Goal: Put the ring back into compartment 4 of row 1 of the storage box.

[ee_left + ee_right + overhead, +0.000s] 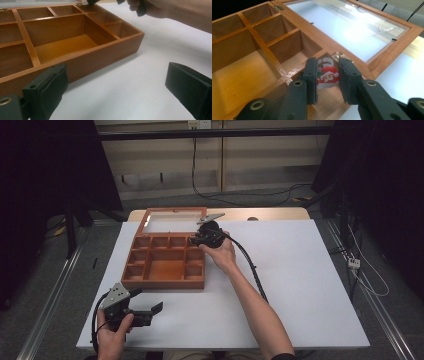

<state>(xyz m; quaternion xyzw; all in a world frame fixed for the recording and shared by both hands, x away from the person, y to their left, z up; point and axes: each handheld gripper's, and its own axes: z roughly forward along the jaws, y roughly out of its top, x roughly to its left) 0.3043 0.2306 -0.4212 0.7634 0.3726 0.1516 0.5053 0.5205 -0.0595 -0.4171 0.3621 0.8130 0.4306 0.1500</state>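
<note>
An open wooden box [165, 282] with several compartments lies at the table's centre left, its glass lid [172, 211] folded back flat. My right gripper [196, 239] reaches into the box's far right corner compartment. In the right gripper view my right gripper [327, 61] is shut on a small red and white Santa figure [328, 76], which sits low in that compartment [329, 100] beside the lid hinge [338, 55]. My left gripper [146, 301] rests near the table's front left, open and holding nothing. In the left gripper view my left gripper [117, 82] faces the box's front wall [100, 57].
The white table top [300, 285] stretches bare to the right of the box. The right gripper's black cable [255, 275] runs along the person's forearm. Dark curtains stand at both sides, and a wooden strip [270, 214] edges the table's far side.
</note>
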